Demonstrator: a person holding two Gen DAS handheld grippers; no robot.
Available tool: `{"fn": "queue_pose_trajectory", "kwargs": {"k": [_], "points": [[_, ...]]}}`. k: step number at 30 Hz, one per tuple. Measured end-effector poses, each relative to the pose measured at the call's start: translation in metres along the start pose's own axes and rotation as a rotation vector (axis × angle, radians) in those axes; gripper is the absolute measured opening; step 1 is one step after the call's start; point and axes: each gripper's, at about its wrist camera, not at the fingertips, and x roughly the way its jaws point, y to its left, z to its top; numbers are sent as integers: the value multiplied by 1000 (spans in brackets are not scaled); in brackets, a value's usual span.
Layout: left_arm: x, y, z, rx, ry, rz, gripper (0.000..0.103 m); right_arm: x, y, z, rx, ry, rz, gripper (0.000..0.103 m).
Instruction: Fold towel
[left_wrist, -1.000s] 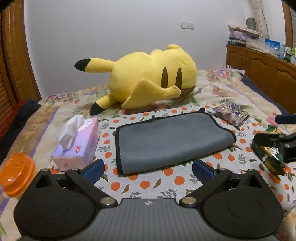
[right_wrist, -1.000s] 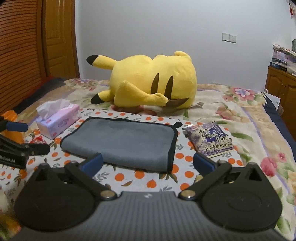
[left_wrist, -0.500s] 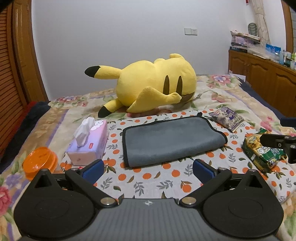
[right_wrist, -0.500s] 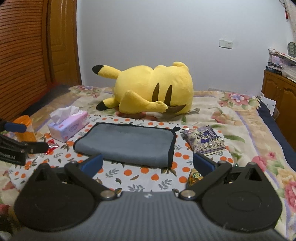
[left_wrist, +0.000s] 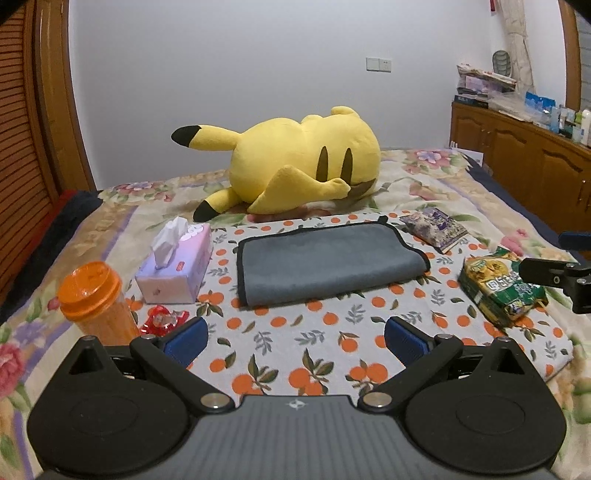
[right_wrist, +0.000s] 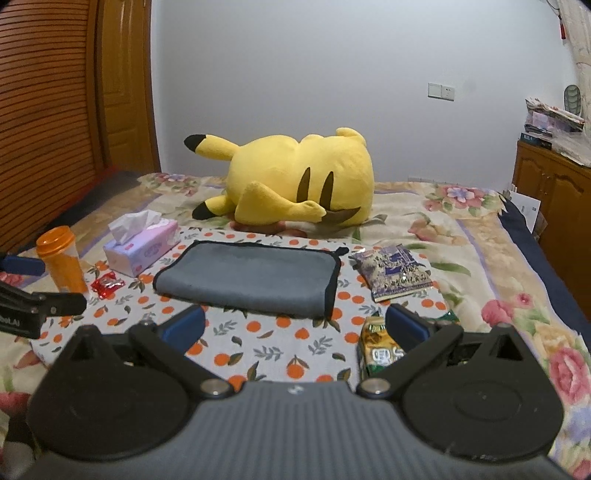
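A grey towel with black edging (left_wrist: 328, 262) lies folded in a flat rectangle on an orange-print cloth (left_wrist: 295, 354) on the bed; it also shows in the right wrist view (right_wrist: 251, 278). My left gripper (left_wrist: 295, 341) is open and empty, well short of the towel's near edge. My right gripper (right_wrist: 293, 328) is open and empty, also short of the towel. The right gripper's fingers (left_wrist: 554, 273) show at the right edge of the left wrist view, and the left gripper's fingers (right_wrist: 44, 304) at the left edge of the right wrist view.
A yellow plush (left_wrist: 295, 171) lies behind the towel. A tissue box (left_wrist: 175, 267), an orange cup (left_wrist: 92, 299) and a red candy wrapper (left_wrist: 164, 319) are to the left. A purple snack packet (left_wrist: 436, 229) and a green snack bag (left_wrist: 502, 288) are to the right. A wooden cabinet (left_wrist: 528, 162) stands far right.
Both grippers have pulled back and risen away from the towel, so it looks smaller and farther. The towel has not moved. Both stay open.
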Motion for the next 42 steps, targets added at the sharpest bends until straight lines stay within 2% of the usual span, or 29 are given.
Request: {"fn": "queue_pose_trajectory", "kwargs": {"k": [20,42], "points": [[-33,-15,-30,24,19,-8,103,-39,12,-24,27,5,12,103],[-67,-19,-63,-22,41,-9,103,-69,30,-53,49,17,24,103]]}}
